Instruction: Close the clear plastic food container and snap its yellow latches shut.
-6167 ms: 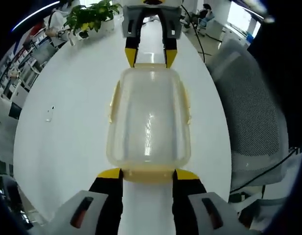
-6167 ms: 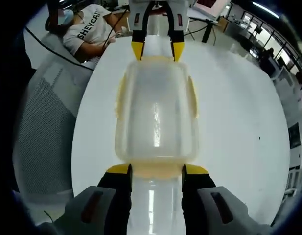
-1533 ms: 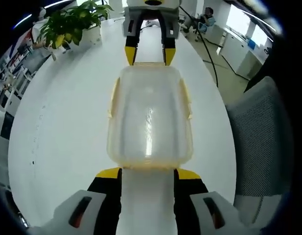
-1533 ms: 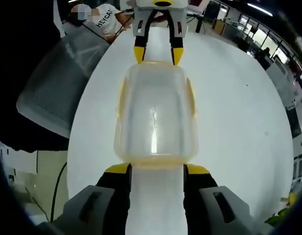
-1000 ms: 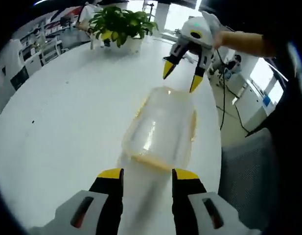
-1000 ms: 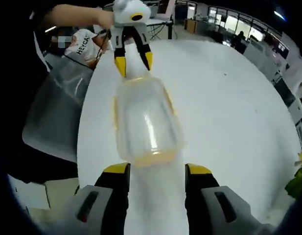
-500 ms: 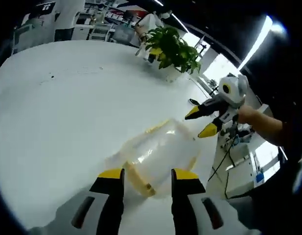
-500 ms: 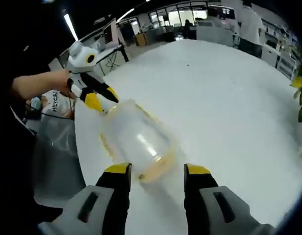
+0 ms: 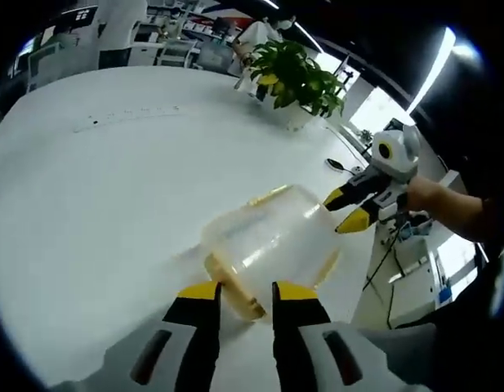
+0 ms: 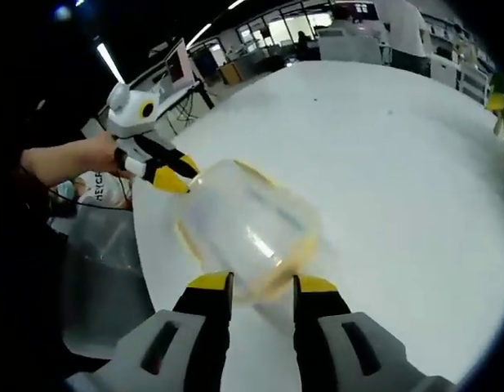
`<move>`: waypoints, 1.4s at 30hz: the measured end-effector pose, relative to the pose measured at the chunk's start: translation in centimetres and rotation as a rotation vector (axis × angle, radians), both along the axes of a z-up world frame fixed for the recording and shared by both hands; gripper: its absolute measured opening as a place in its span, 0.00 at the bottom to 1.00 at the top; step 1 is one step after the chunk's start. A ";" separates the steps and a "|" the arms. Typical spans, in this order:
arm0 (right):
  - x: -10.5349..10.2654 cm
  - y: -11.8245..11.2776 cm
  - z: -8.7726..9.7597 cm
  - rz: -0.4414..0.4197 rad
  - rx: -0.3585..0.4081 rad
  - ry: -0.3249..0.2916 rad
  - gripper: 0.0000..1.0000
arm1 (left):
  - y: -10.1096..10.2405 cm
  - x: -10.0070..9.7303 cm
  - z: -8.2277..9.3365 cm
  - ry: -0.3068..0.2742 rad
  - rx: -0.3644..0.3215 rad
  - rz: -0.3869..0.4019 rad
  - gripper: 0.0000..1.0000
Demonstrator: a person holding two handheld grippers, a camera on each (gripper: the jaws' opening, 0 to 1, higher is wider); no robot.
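Left gripper [image 9: 244,291] jaws narrowly apart, straddling near-end yellow latch [image 9: 234,287] of clear plastic food container [image 9: 272,241] — contact not clear. Container lies lid on, on white table [image 9: 96,180]. Right gripper [image 10: 261,283] jaws likewise slightly apart at opposite end latch [image 10: 268,282], blurred. Beyond, in left gripper view — hand [image 9: 427,196] holding the other tool, potted plant [image 9: 296,77] at far table edge.

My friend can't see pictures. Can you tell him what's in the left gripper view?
A clear plastic container with yellow latches sits on a round white table, its near end between the left gripper tips. The right gripper reaches its far end; a potted plant stands behind.
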State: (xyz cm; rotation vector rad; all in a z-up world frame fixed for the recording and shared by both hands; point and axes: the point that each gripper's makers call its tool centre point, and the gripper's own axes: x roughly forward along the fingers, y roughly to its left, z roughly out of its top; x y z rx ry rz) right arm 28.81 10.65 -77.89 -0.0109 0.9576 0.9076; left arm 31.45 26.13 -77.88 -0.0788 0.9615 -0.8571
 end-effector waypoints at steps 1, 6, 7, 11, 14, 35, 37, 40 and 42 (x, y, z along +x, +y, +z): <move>0.0 0.0 0.0 0.003 0.005 -0.005 0.26 | 0.0 0.0 0.0 0.000 0.001 0.002 0.18; -0.7 0.3 -0.2 0.024 -0.010 0.050 0.22 | 0.1 0.0 0.0 -0.013 0.000 0.025 0.17; -0.8 0.4 -0.3 0.030 -0.014 0.053 0.22 | 0.1 0.0 0.0 -0.006 -0.012 0.042 0.16; -0.4 0.6 -0.4 0.005 0.032 0.080 0.22 | -0.2 0.0 -0.3 0.069 -0.042 0.058 0.13; -0.2 0.0 0.0 0.005 0.025 0.085 0.22 | 0.0 0.7 -0.1 0.012 -0.019 0.037 0.13; 0.2 0.6 0.0 -0.006 -0.096 0.086 0.27 | -0.1 0.8 0.2 -0.055 0.016 0.074 0.16; 0.1 0.6 0.1 0.043 -0.101 0.044 0.28 | -0.2 0.9 0.3 -0.074 0.026 0.056 0.17; 0.1 0.6 0.2 0.104 -0.138 -0.011 0.29 | -0.2 1.2 0.6 -0.173 0.077 0.011 0.17; 0.3 0.6 0.4 0.153 -0.172 -0.066 0.31 | -0.3 1.1 1.0 -0.249 0.128 -0.032 0.17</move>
